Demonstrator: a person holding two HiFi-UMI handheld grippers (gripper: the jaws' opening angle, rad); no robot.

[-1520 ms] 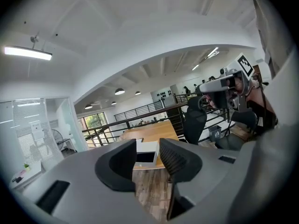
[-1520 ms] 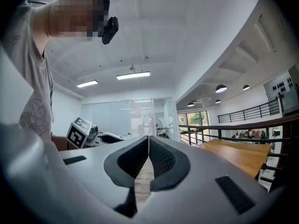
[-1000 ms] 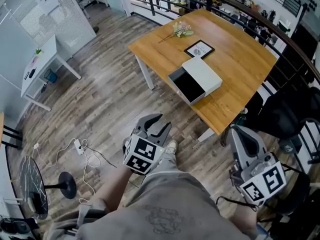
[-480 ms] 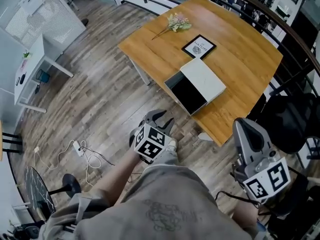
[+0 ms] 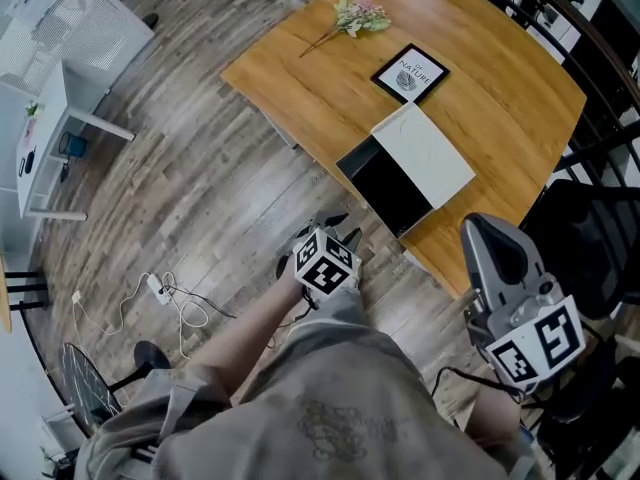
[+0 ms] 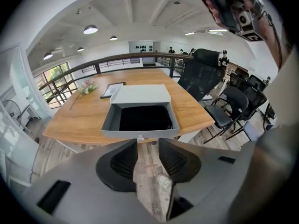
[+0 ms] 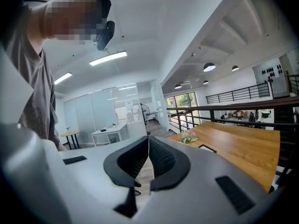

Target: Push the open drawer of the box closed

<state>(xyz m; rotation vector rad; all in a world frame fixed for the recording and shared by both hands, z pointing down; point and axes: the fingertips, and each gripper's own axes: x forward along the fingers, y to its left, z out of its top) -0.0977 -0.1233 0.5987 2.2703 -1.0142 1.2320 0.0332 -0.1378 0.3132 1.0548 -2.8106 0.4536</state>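
A white box (image 5: 427,154) lies on the wooden table (image 5: 300,68), near its edge. Its drawer (image 5: 390,193) is pulled out toward me, showing a black inside. In the left gripper view the drawer (image 6: 140,133) faces me straight ahead, its grey front wall just beyond the jaws. My left gripper (image 5: 337,228) hovers over the floor short of the table edge, open, nothing between its fingers (image 6: 122,158). My right gripper (image 5: 490,243) hangs lower right, off the table, pointing past the table's side. In the right gripper view its jaws meet at the tips, the right gripper (image 7: 148,146) shut and empty.
A framed picture (image 5: 410,73) and a flower sprig (image 5: 355,13) lie farther back on the table. A black office chair (image 5: 590,238) stands right of the table. On the wooden floor lie a power strip with cables (image 5: 160,293) and a fan base (image 5: 80,388); a white desk (image 5: 50,138) at far left.
My left gripper has moved forward toward the table edge and the open drawer, and the box now sits closer. The right gripper has stayed beside me.
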